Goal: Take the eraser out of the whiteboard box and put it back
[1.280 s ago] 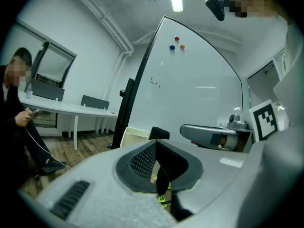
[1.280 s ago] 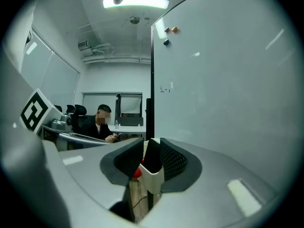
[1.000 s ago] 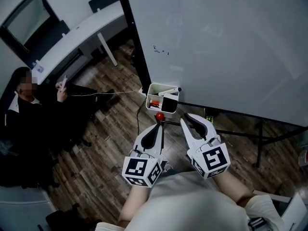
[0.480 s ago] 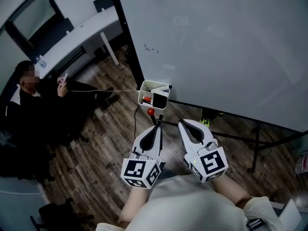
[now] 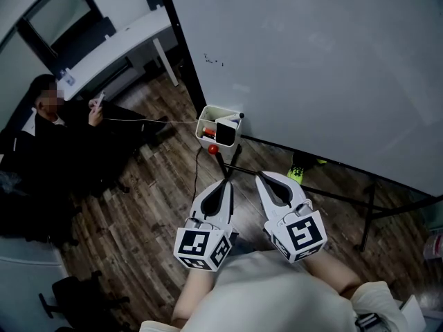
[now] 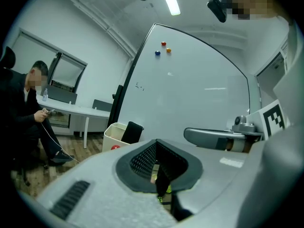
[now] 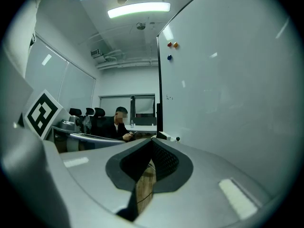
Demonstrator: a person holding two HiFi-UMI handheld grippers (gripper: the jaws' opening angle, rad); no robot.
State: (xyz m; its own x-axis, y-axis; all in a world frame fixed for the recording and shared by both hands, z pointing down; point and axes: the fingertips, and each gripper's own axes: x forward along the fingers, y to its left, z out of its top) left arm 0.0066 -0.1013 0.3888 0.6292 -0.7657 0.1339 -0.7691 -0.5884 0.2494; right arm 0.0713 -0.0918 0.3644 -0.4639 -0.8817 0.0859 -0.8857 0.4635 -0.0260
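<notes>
The white whiteboard box [image 5: 206,124] hangs at the lower left corner of the whiteboard [image 5: 311,61]. A black eraser [image 5: 226,131] stands in it, with a marker [image 5: 235,118] across the top and a red object [image 5: 212,149] at its bottom edge. Both grippers are held side by side well short of the box, pointing toward it. My left gripper [image 5: 225,184] is shut and empty; the left gripper view shows the box [image 6: 113,133] and eraser [image 6: 133,132] beyond its tips [image 6: 156,141]. My right gripper [image 5: 263,178] is shut with nothing in it.
A seated person [image 5: 48,144] holds a phone at the left, with a cable running to the board. A white desk [image 5: 118,47] stands behind. The board's black stand bars [image 5: 325,196] cross the wooden floor. Coloured magnets [image 6: 164,44] stick high on the board.
Both grippers have shifted a little over the floor, staying side by side. In the head view the box now sits further left and higher.
</notes>
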